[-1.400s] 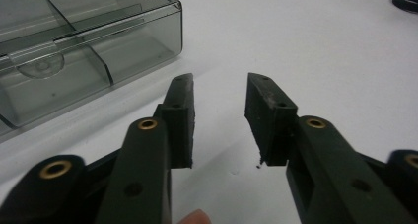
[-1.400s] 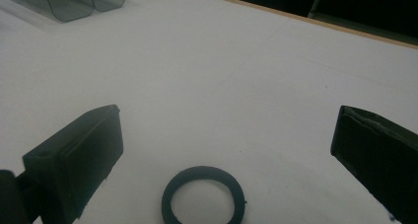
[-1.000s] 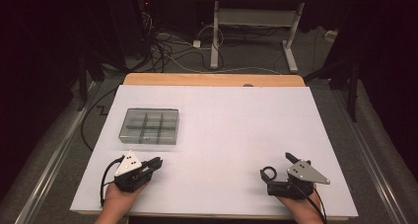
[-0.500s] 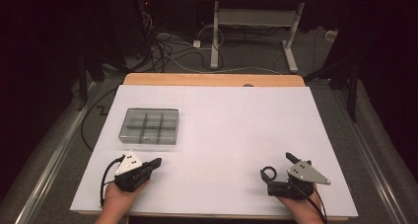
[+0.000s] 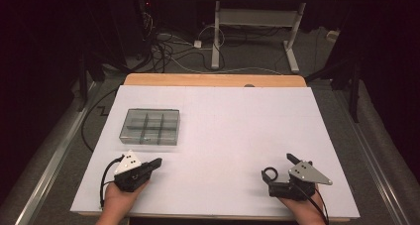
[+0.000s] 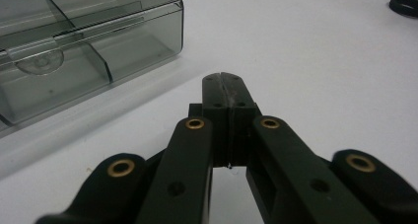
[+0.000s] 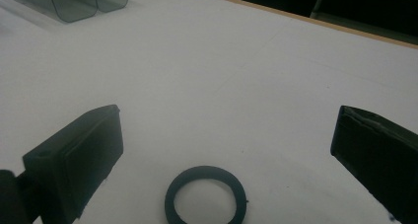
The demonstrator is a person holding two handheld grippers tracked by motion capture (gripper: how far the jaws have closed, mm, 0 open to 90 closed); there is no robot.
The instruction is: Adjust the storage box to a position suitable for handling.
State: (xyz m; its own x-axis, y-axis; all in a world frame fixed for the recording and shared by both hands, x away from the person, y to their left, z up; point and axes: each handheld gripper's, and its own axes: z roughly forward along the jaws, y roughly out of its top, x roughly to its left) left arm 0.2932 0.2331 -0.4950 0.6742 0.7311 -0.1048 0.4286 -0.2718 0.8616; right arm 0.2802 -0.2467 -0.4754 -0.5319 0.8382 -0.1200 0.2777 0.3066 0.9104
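Note:
My left gripper (image 5: 156, 162) rests on the white table near the front left, pointing right and a bit away. Its jaws are shut flat together with nothing between them (image 6: 227, 84). A clear grey box (image 5: 150, 126) with several compartments lies just beyond it, lid closed (image 6: 74, 56). My right gripper (image 5: 278, 167) rests at the front right, open wide (image 7: 226, 135). A small black ring (image 7: 205, 197) lies flat on the table between its jaws, touching neither pad. The same ring (image 5: 269, 174) sits left of that gripper's body, and it also appears far off (image 6: 404, 6).
The white table sheet (image 5: 228, 131) stretches between and beyond both grippers. A wooden edge (image 5: 213, 80) runs along its far side. Past it, cables (image 5: 163, 51) and white desk legs (image 5: 216, 41) stand on the dark floor. The box corner (image 7: 74, 2) shows far left.
The left gripper's jaws have closed the last bit together on nothing. Both hands and the ring stay where they were.

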